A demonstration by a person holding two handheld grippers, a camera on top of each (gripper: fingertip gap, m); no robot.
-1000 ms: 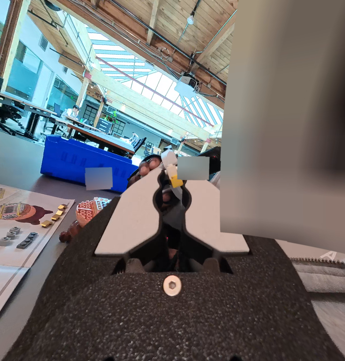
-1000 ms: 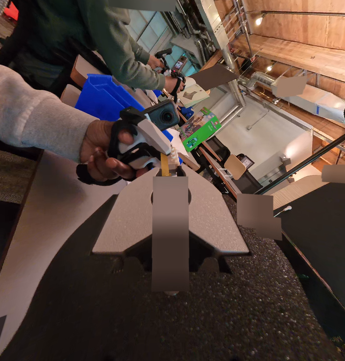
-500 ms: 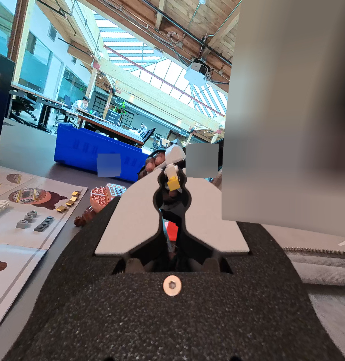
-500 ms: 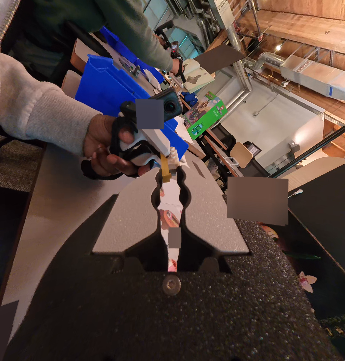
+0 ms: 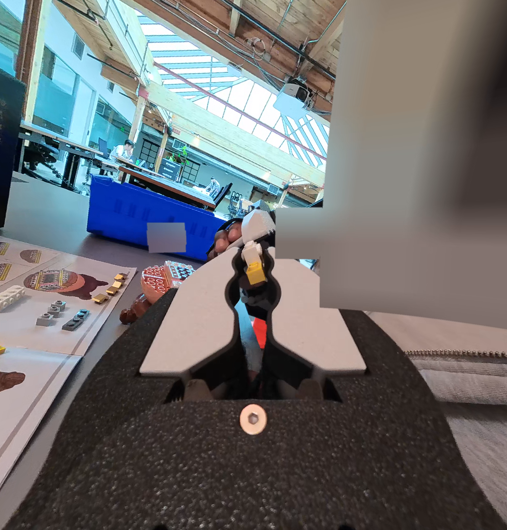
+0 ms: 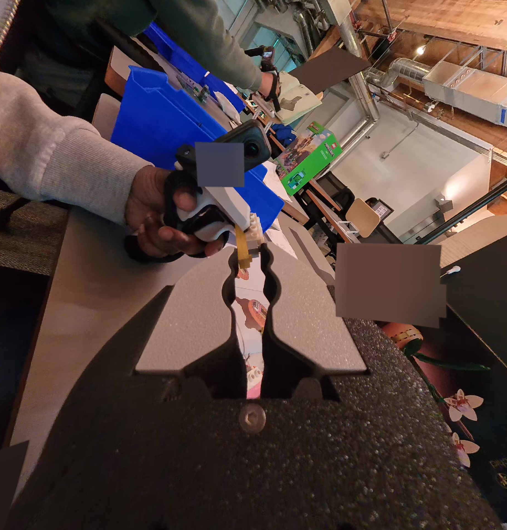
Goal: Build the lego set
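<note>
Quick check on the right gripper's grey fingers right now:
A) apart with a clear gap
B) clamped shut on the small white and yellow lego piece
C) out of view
A: the printed instruction sheet shows through the gap between the right gripper fingers, while the left gripper appears to carry the small white and yellow lego piece.

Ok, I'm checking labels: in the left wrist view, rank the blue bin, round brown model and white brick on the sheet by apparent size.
1. blue bin
2. round brown model, partly hidden
3. white brick
Bin is farthest yet largest.
</note>
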